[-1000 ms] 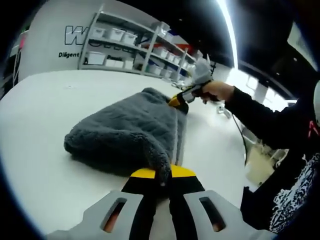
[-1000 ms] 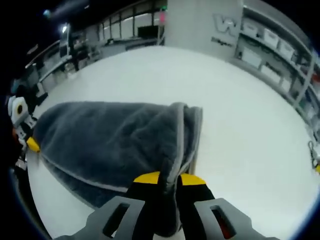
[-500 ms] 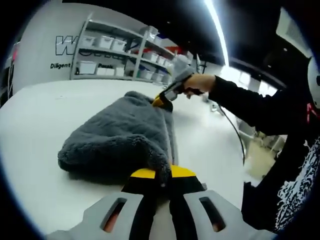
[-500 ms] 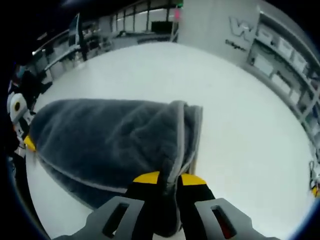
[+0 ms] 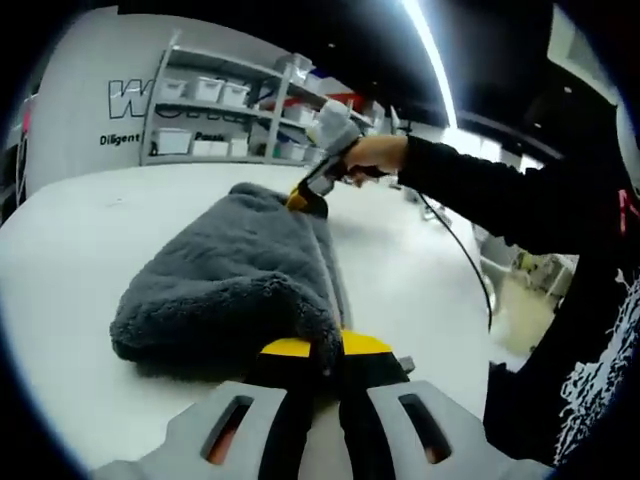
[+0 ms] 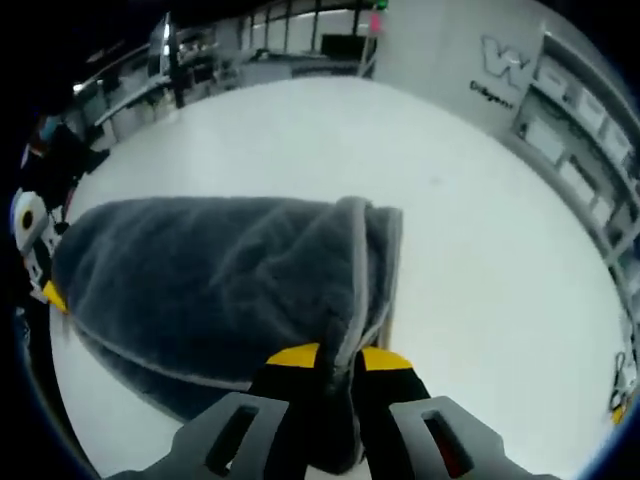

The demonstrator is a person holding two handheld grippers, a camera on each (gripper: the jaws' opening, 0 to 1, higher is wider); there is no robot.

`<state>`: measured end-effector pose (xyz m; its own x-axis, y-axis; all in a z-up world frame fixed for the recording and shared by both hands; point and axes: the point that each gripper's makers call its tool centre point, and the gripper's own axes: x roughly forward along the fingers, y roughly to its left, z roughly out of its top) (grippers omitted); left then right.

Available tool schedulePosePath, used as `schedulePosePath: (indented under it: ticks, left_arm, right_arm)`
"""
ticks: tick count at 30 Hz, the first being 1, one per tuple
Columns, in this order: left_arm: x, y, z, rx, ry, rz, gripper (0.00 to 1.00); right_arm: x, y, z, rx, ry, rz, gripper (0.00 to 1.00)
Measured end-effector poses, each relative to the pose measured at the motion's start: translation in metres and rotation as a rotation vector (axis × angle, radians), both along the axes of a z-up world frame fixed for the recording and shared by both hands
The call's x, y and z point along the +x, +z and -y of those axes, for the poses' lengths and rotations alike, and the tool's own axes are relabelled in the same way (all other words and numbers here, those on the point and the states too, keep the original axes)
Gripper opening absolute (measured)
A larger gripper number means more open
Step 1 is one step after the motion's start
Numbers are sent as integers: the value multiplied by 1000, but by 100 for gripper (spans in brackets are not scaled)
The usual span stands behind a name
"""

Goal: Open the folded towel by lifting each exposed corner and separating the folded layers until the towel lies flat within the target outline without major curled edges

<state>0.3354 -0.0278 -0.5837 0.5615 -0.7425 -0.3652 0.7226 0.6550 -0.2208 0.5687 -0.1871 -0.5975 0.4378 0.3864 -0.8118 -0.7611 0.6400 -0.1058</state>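
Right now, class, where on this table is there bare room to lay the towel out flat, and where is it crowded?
The white table is bare beyond the towel, toward the shelves, and on its far side. The crowded spots are the two towel ends, each pinched by a hand-held gripper: left, right.

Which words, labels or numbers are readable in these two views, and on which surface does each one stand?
"W": big dark letters on the grey wall, cut off behind the shelf.
"Diligent": small line beneath; the rest is blurred.
"W": wall lettering in the right gripper view, otherwise unreadable.
Shelf boxes: no readable labels.
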Motion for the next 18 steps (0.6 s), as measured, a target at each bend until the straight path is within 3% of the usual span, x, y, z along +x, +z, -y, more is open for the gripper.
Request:
schedulePosePath:
  ticks: [18]
  left_arm:
    - [-5,1,19,-24,-46,-9,4]
  right_arm:
    - [19,-1,-21,-31,110,-37,9]
